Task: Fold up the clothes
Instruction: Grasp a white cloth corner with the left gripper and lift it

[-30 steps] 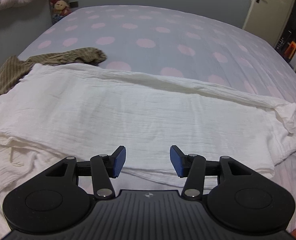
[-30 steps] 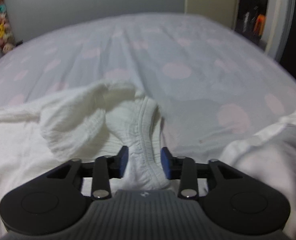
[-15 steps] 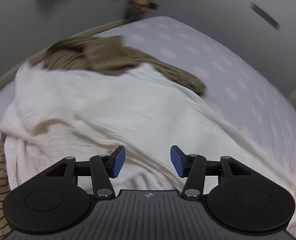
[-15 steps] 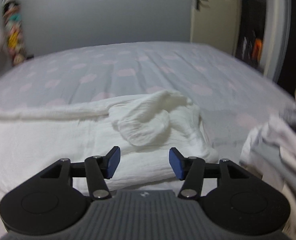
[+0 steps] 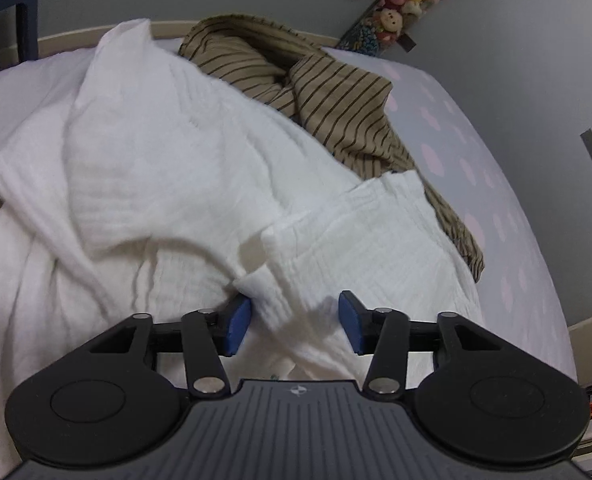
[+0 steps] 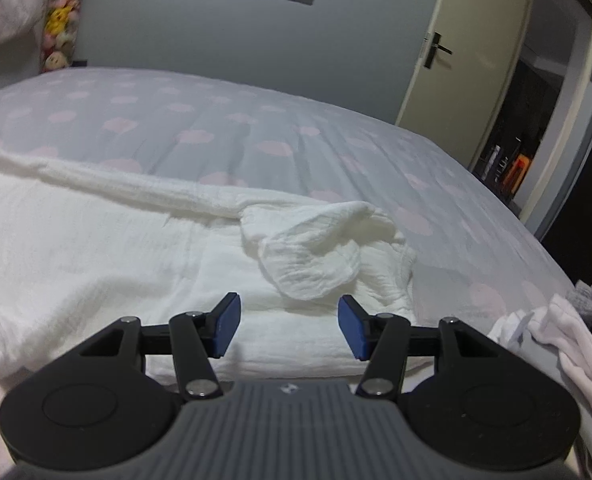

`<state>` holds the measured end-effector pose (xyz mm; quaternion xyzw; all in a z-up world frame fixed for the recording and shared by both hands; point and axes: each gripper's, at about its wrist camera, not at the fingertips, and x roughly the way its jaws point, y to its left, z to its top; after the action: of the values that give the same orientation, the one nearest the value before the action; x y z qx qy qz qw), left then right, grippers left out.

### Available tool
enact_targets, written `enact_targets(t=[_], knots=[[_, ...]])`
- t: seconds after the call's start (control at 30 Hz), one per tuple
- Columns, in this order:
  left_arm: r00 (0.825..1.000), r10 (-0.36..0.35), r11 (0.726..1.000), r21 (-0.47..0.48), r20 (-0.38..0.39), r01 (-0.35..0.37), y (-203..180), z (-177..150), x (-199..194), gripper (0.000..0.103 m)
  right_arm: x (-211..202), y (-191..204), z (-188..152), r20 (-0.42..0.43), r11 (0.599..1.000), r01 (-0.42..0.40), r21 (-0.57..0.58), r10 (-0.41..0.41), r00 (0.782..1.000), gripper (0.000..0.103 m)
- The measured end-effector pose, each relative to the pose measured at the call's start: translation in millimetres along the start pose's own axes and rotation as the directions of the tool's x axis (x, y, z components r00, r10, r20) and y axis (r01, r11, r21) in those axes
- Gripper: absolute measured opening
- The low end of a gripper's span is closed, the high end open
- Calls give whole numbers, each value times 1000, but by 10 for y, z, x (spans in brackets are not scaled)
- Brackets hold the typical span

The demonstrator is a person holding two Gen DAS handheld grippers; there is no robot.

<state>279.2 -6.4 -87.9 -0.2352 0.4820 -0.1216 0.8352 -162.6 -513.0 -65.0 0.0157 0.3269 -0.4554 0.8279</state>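
Observation:
A white crinkled garment (image 5: 168, 184) lies spread along the near edge of the bed; it also shows in the right wrist view (image 6: 96, 248). In the left wrist view its hem edges bunch up, and my left gripper (image 5: 294, 322) is open with a fold of the white cloth lying between its blue pads, not clamped. In the right wrist view the garment's elastic waistband end (image 6: 315, 248) lies crumpled, and my right gripper (image 6: 290, 324) is open and empty just short of it, above the cloth.
A tan striped garment (image 5: 327, 92) lies partly under the white one at the bed's left end. The bed sheet (image 6: 280, 128) is grey with pink spots. A pile of pale clothes (image 6: 567, 340) sits at the right. A door (image 6: 467, 64) stands behind.
My right gripper opened, let go of the waistband and drew back. My left gripper swung left along the garment to its bunched hem end near the striped garment, staying open.

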Motion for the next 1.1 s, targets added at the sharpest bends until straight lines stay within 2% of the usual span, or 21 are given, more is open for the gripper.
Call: enact_targets(t=[0.1,0.27,0.43,0.5,0.53,0.67,0.77,0.9,0.97,1.07,1.1], knots=[[1000,5,998,63,30,-7,-133,56,-45,10,22,65,-11,-6,999,2,-35,-2,1000,57],[995,-14,984,178,98,-4,-494,66,-271,8,5,35,-4,8,1000,0,-19,0,1000,57],[986,-104,937,345,129,54,-1171,-92,-576,7,-13,-31,-2,14,1000,-8,21,7,1000,58],[981,-148,908,410,124,85,-1476,-207,-690,7,-18,-56,-6,15,999,-19,39,18,1000,58],[981,-150,888,452,124,79,-1647,-288,-728,7,-18,-71,-11,15,998,-26,49,25,1000,57],[985,-76,805,592,153,-30,-2180,-575,-730,7,-15,-158,-27,18,994,-50,101,49,999,58],[989,-23,794,604,146,-71,-2341,-665,-659,7,-10,-246,-39,24,986,-66,153,63,998,58],[993,60,754,647,104,-113,-2396,-872,-591,8,-3,-365,-54,32,971,-86,221,81,996,58],[991,87,708,694,98,-130,-2358,-1041,-536,8,1,-424,-62,37,962,-97,255,90,995,58],[987,127,613,775,93,-152,-2260,-1344,-405,8,9,-507,-73,42,947,-110,301,102,994,58],[986,142,591,791,90,-157,-2214,-1419,-353,8,15,-529,-75,42,943,-113,314,105,994,58]])
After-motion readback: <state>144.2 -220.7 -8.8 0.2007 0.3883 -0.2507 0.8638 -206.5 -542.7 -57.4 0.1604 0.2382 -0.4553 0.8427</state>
